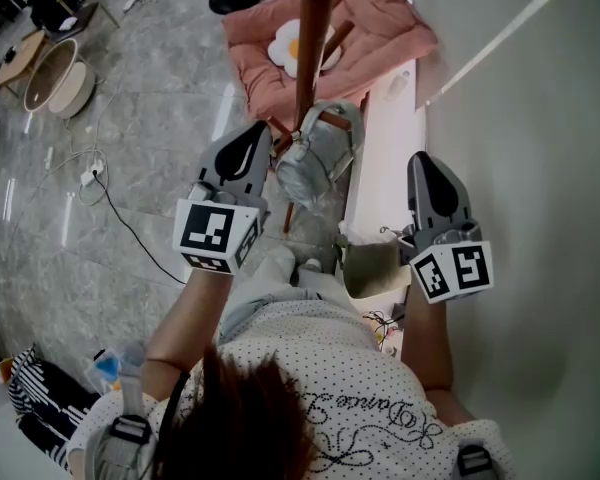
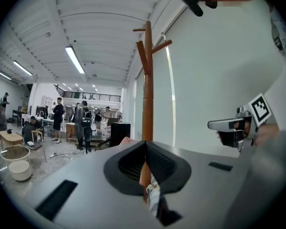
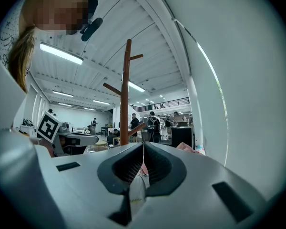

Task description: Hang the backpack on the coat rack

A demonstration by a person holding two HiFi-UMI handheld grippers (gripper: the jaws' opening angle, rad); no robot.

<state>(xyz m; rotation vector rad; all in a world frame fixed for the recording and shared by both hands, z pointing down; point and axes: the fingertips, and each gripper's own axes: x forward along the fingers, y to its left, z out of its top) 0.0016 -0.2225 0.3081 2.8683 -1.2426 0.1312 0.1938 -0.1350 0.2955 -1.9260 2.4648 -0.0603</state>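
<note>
Left of the coat rack [image 1: 313, 58] the floor [image 1: 150, 108] lies open. Right of it a wall [image 1: 540, 168] stands close. Beyond it a pink cushion [image 1: 380, 23] fills the space.

In the head view the coat rack [image 1: 315, 38] stands at top centre, its pole running toward 12 o'clock. The backpack [image 1: 318, 158] sits against the pole at its 6 o'clock end. The left gripper [image 1: 255, 136] is just beside the backpack at its 9 o'clock. The right gripper [image 1: 427, 166] is at the backpack's 3 o'clock, apart from it, before the wall [image 1: 540, 168]. A ledge [image 1: 380, 148] runs between backpack and wall. Behind the pole, at 12 o'clock, a pillow [image 1: 292, 43] lies on a cushion [image 1: 380, 28]. On the floor [image 1: 160, 88], a round basin [image 1: 65, 78] rests at 10 o'clock and a power strip [image 1: 88, 176] at 9 o'clock.
</note>
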